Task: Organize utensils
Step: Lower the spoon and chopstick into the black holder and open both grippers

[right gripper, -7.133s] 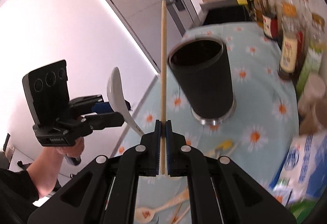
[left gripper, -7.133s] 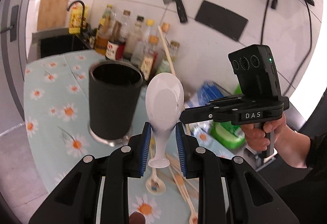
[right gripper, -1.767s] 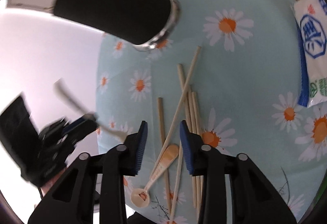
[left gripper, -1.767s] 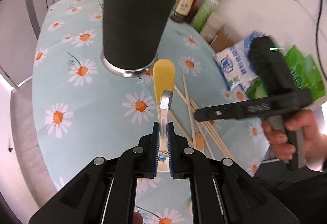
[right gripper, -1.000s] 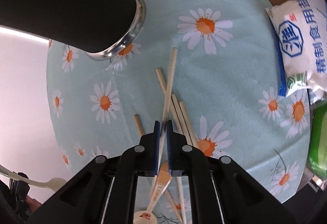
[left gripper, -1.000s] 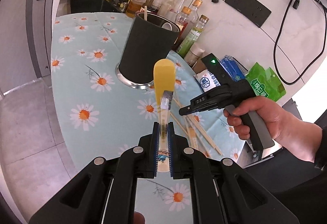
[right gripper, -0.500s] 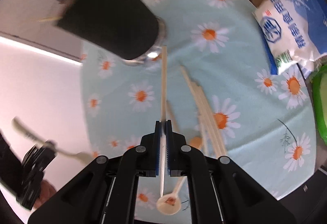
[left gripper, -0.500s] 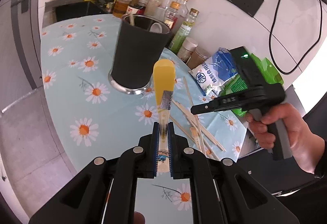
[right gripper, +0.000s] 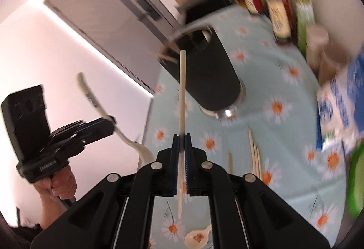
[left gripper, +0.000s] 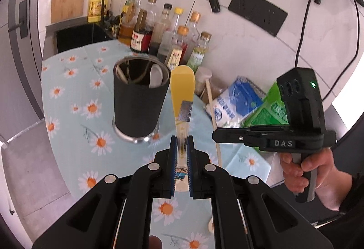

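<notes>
holder (left gripper: pixel 136 110) on table (left gripper: pixel 68 94), bottles (left gripper: pixel 173 44) behind

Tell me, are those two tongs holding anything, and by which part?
Yes. The left tongs grip a yellow spoon low on its handle, bowl up. The right tongs pinch a single chopstick along its lower part.

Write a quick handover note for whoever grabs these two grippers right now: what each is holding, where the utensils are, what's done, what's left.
Left gripper: shut on the yellow spoon, held above the table near the black holder.
Right gripper: shut on a wooden chopstick, tip towards the holder.
Done: a white spoon and some sticks already stand in the holder.
Left: drop both held pieces in, then collect the loose chopsticks and the small spoon on the daisy tablecloth.
</notes>
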### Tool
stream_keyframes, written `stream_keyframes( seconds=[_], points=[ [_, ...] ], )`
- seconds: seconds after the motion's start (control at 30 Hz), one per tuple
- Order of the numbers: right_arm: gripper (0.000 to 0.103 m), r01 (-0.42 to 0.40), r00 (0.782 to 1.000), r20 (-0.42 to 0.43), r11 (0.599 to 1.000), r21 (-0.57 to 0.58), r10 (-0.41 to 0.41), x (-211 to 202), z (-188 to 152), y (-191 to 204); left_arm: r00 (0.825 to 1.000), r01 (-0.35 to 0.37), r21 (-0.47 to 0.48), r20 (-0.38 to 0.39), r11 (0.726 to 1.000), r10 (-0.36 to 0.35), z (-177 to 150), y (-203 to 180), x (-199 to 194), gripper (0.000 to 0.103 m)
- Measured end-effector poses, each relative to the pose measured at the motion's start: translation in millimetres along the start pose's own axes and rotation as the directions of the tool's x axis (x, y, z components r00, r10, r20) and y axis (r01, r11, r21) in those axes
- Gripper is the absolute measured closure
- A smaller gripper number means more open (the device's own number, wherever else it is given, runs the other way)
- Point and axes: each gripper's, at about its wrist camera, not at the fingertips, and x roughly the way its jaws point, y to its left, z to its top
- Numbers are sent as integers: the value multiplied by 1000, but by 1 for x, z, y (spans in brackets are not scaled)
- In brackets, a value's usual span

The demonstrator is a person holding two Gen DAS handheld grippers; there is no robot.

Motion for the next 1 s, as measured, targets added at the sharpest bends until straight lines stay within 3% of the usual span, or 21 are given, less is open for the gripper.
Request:
stream_keyframes(
  seconds=[0.2,0.5,0.67,0.8,1.0],
  points=[
    [97,-65,990,117,990,-123,80,-23,31,7,997,-55,2,50,998,55,30,-10,-5,96],
    [97,-12,958,272,961,-276,91,-30,88,23,982,-121,-32,143,992,124,82,-2,-9,96],
    [97,-14,941,322,959,-283,108,-28,119,21,973,-144,-58,172,988,152,104,9,-5,96],
    [97,-2,914,388,961,-277,114,-25,139,16,970,-155,-68,181,986,165,119,16,0,96],
    [97,-9,896,428,968,-252,119,-12,156,3,971,-160,-85,167,983,172,133,28,15,96]
  ],
)
